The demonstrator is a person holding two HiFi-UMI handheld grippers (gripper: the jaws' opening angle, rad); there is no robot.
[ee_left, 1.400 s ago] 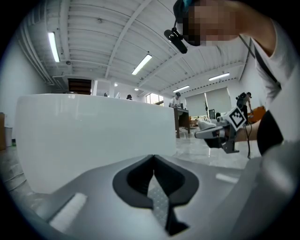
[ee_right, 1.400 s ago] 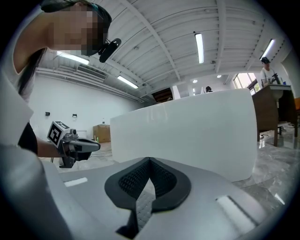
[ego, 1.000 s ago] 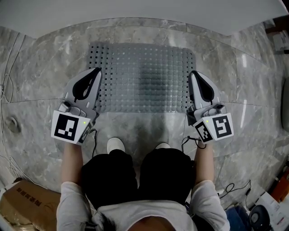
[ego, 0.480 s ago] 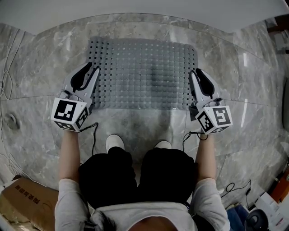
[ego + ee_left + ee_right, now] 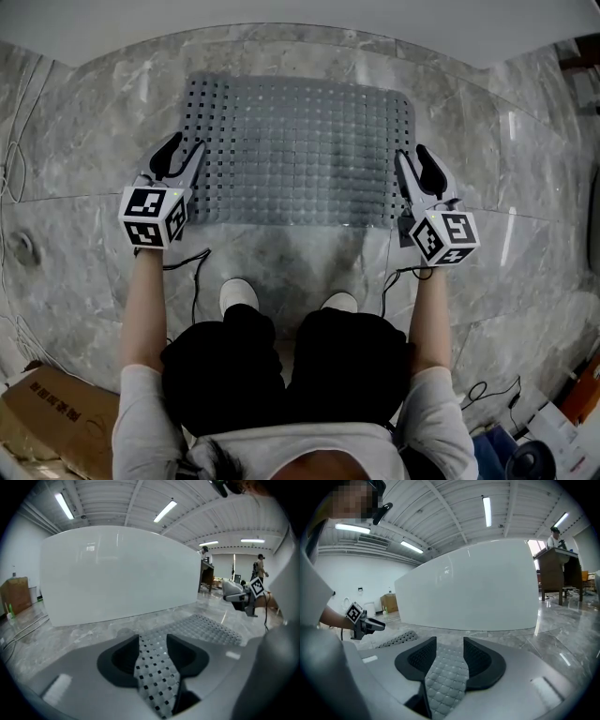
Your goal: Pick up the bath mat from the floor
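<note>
The grey bath mat (image 5: pixel 300 150) lies flat on the marble floor, with a perforated border and a bumpy middle. My left gripper (image 5: pixel 182 155) hangs low over the mat's left edge, its jaws apart after just opening. In the left gripper view the perforated border (image 5: pixel 154 667) shows in the gap of the left gripper (image 5: pixel 153 660), and no pad presses on it. My right gripper (image 5: pixel 413 161) is over the right edge, its jaws also just opened. The bumpy mat (image 5: pixel 446 674) shows between the jaws of the right gripper (image 5: pixel 449 660), untouched.
A long white curved panel (image 5: pixel 281 19) stands just beyond the mat. The person's feet (image 5: pixel 239 296) are at the mat's near edge. Cables (image 5: pixel 14 178) trail on the floor at left, a cardboard box (image 5: pixel 47 412) sits at lower left, and clutter (image 5: pixel 544 441) at lower right.
Both grippers have sunk toward the floor and come to the mat's side edges. Their jaws, shut a second ago, now stand apart.
</note>
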